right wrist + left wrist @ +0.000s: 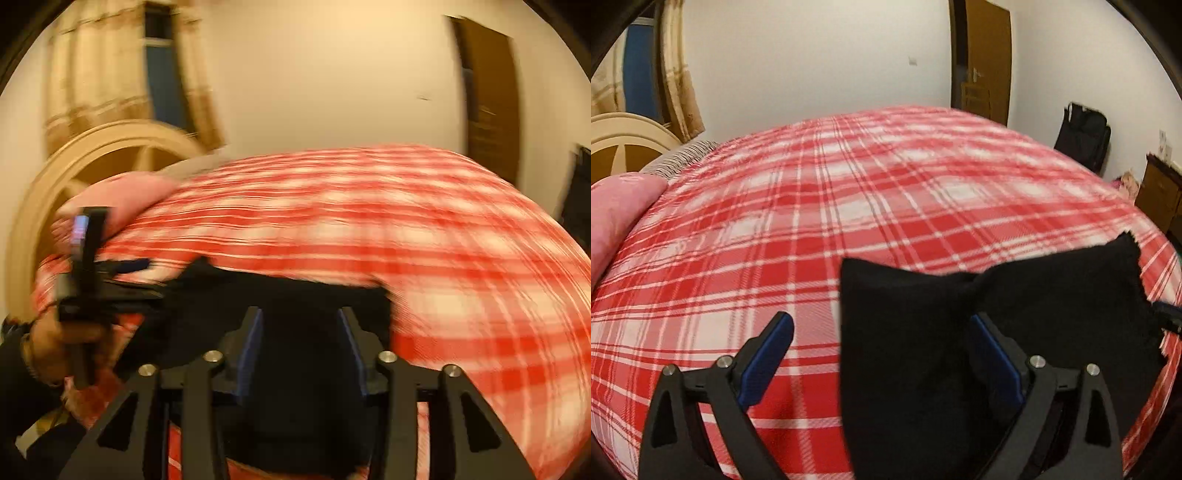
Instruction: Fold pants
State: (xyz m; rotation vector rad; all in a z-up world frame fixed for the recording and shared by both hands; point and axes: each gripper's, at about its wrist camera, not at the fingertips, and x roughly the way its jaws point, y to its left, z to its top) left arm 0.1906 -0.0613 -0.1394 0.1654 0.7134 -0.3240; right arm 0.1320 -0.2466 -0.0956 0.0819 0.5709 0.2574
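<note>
The black pants (pixel 1015 317) lie on the red plaid bed (pixel 849 206), at the lower right of the left wrist view. My left gripper (pixel 882 325) is open, its fingers wide apart; the pants' left edge falls between them and drapes over the right finger (pixel 993 354). In the blurred right wrist view the pants (pixel 295 295) fill the gap of my right gripper (pixel 301 314), whose jaws stand partly apart; whether they pinch the cloth I cannot tell. The left gripper (pixel 125 269) shows at the left, held by a hand.
A pink pillow (pixel 617 210) and a cream headboard (pixel 624 140) are at the left. A brown door (pixel 986 62), a black bag (pixel 1082 136) and a dark cabinet (pixel 1160 192) stand beyond the bed at right.
</note>
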